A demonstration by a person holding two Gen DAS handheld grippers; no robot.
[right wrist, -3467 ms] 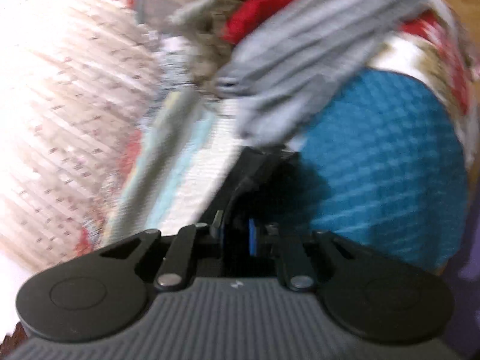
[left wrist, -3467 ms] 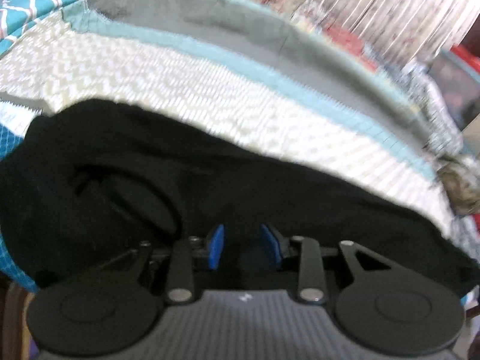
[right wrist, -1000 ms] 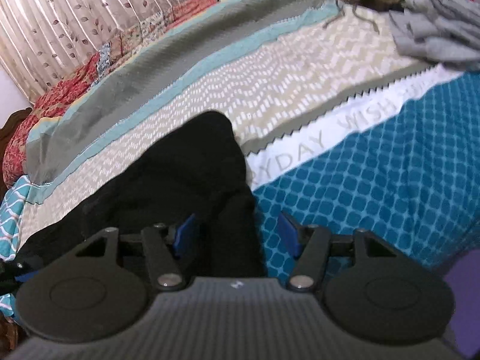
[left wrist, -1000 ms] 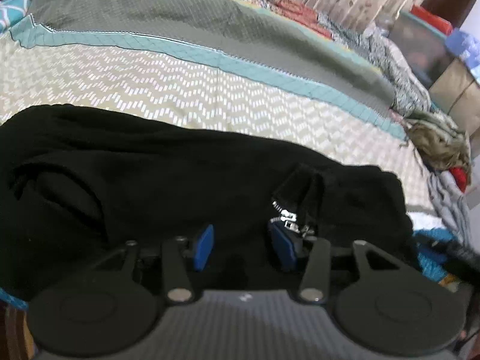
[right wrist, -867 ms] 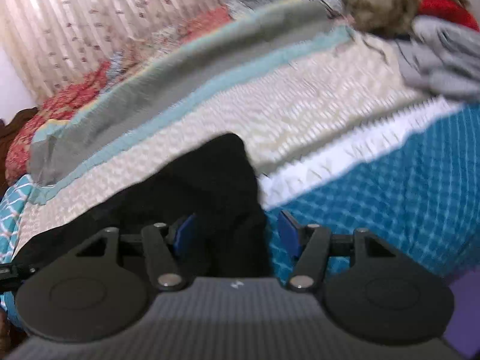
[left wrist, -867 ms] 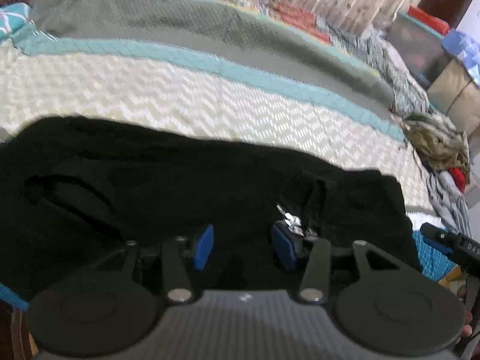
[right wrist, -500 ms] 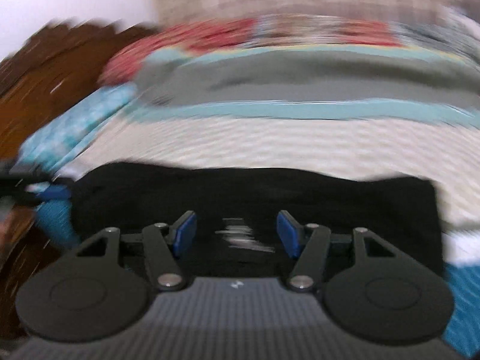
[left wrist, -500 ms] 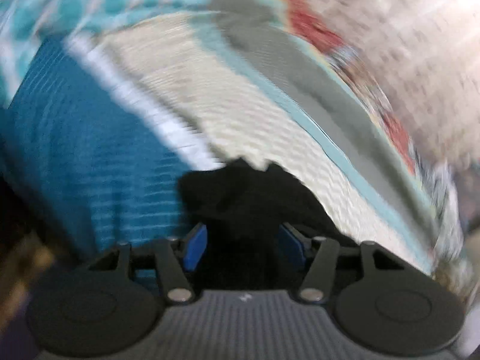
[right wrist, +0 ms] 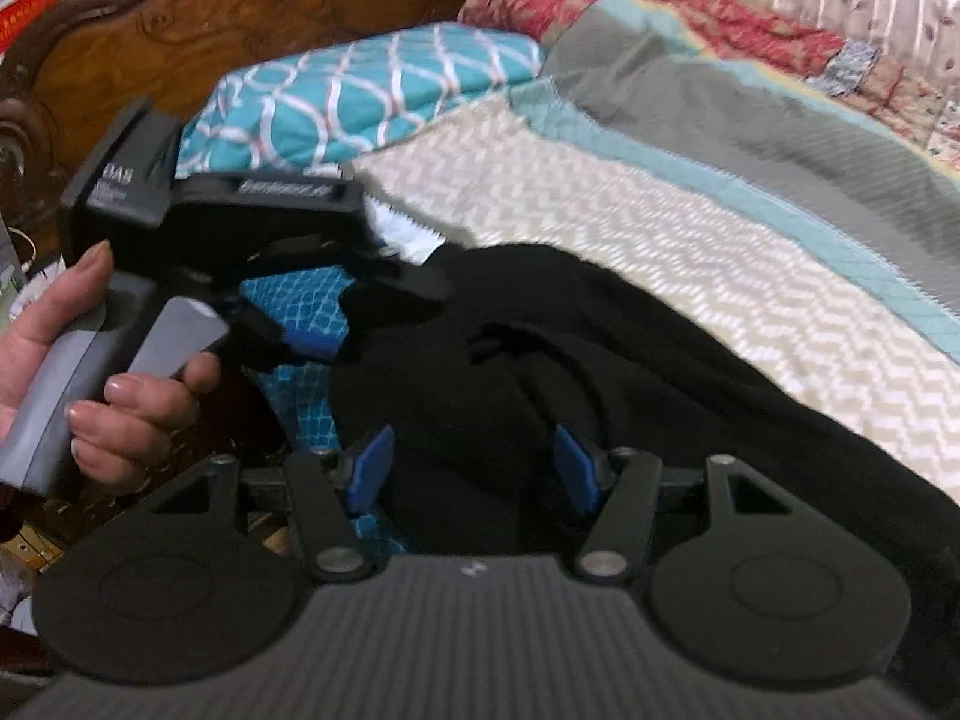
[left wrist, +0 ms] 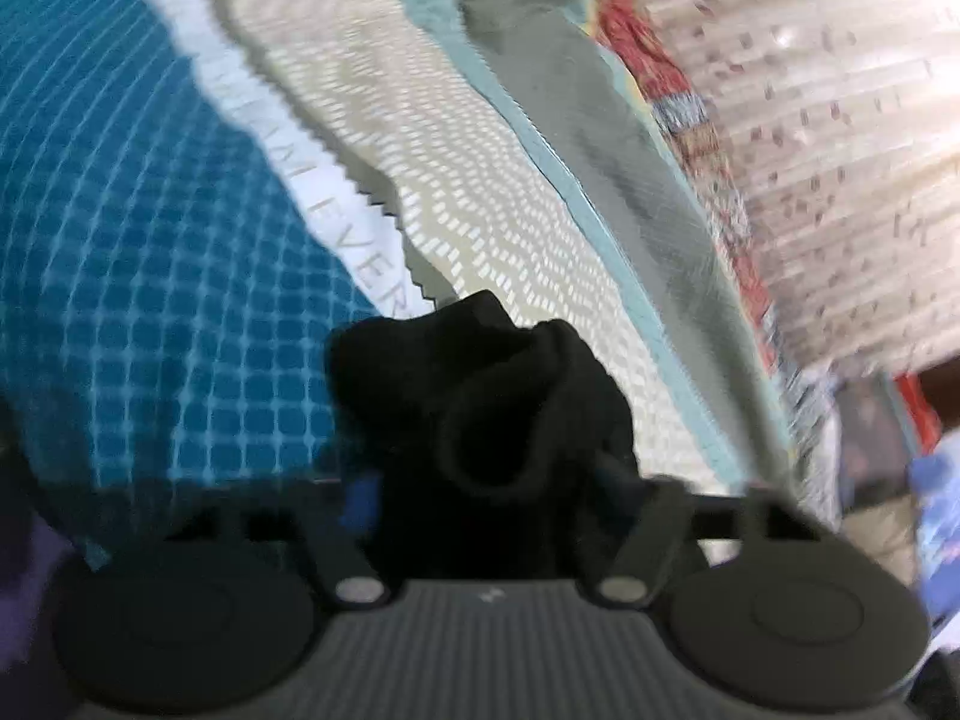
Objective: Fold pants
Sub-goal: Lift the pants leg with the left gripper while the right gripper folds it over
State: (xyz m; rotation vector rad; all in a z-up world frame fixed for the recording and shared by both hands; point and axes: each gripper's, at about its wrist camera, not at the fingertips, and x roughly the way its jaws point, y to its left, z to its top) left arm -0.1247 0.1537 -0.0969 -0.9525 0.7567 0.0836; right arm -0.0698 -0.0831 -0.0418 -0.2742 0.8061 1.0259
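Note:
The black pants (right wrist: pixel 630 372) lie on the bed, stretched from the left end toward the right. In the left wrist view a bunched end of the pants (left wrist: pixel 498 408) fills the space between the jaws of my left gripper (left wrist: pixel 486 492), which stand wide apart around the cloth. My left gripper also shows in the right wrist view (right wrist: pixel 360 312), held by a hand at the pants' left end. My right gripper (right wrist: pixel 474 468) is open, its blue pads (right wrist: pixel 372 462) on either side of a fold of the pants near the front edge.
The bed has a teal grid cover (left wrist: pixel 132 276), a beige chevron quilt (right wrist: pixel 690 228) and a grey blanket (right wrist: pixel 780 120). A teal patterned pillow (right wrist: pixel 360 96) lies against the carved wooden headboard (right wrist: pixel 210 18). A curtain (left wrist: pixel 840 120) hangs behind the bed.
Both grippers swung toward the left end of the pants. My left gripper now has a bunched end of cloth between its jaws. My right gripper stays open over the pants.

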